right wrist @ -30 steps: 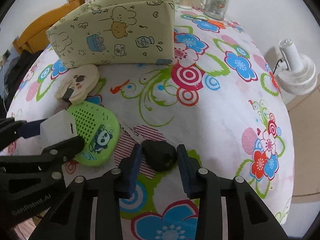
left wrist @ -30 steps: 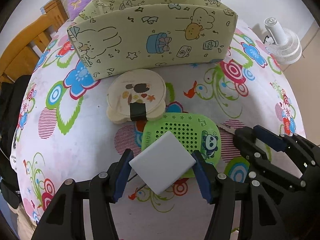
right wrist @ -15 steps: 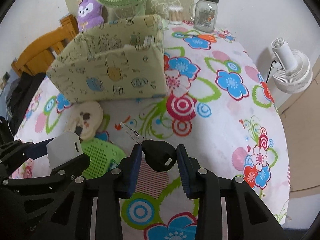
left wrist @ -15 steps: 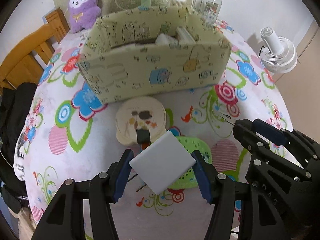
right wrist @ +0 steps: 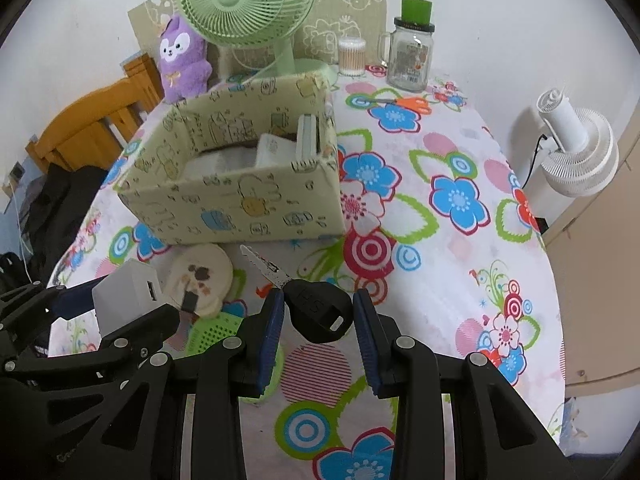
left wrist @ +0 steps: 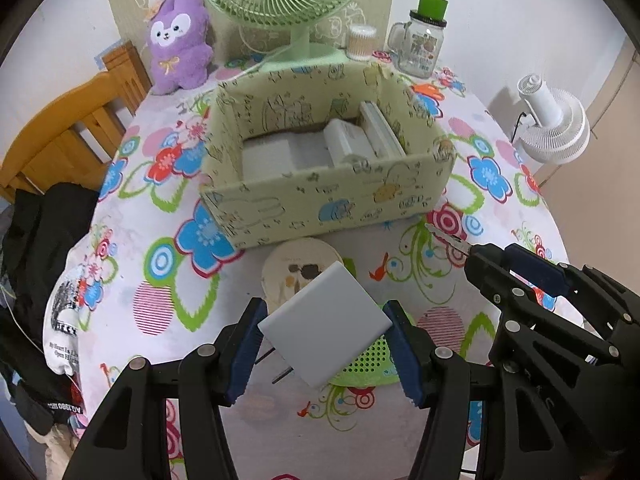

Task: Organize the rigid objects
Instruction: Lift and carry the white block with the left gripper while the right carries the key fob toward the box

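Left gripper (left wrist: 324,344) jaws clamp a flat white plastic charger block (left wrist: 325,329) by two corners — could pivot free. Right gripper (right wrist: 318,322) jaws pinch a black-headed key (right wrist: 316,310); both above the tabletop (right wrist: 440,280), short of the cartoon-print storage box (left wrist: 320,196).

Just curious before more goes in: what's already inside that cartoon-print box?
Inside the box, white packets and a flat pale case stand at its right end. Whatever lies along the near wall is hidden.

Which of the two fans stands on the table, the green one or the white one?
The green fan stands on the table, behind the patterned box. The white fan is off the table, beyond its right edge, and lower.
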`<action>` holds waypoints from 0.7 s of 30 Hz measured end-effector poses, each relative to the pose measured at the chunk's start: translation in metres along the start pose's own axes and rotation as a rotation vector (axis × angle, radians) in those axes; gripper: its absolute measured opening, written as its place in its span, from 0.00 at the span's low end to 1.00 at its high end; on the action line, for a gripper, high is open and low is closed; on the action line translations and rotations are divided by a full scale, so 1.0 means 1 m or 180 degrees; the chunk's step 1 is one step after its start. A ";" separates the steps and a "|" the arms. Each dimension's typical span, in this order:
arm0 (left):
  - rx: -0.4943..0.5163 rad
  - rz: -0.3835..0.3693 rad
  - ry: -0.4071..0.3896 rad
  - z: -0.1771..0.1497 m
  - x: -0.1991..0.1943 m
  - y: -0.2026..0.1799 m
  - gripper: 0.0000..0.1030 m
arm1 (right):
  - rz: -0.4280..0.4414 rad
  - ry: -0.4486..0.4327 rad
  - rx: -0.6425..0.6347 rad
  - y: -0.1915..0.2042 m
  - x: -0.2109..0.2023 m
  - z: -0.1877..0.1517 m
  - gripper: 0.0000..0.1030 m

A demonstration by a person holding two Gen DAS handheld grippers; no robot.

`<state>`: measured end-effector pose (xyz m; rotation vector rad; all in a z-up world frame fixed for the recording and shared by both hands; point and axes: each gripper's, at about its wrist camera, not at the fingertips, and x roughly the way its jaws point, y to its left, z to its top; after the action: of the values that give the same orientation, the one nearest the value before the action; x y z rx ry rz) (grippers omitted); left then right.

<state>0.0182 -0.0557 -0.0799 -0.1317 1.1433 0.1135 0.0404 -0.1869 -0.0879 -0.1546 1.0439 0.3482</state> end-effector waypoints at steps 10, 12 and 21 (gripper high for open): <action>-0.0002 -0.0039 -0.0097 0.013 -0.022 0.012 0.60 | 0.0011 -0.0058 0.0069 0.012 -0.017 0.015 0.37; 0.0009 -0.0040 -0.0117 0.015 -0.025 0.014 0.60 | 0.0019 -0.0062 0.0090 0.014 -0.020 0.017 0.37; 0.0035 -0.0104 -0.0201 0.029 -0.037 0.029 0.60 | -0.0006 -0.0132 0.0128 0.027 -0.030 0.034 0.37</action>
<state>0.0241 -0.0235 -0.0356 -0.1360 1.0783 0.0819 0.0453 -0.1580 -0.0435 -0.1118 1.0091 0.3271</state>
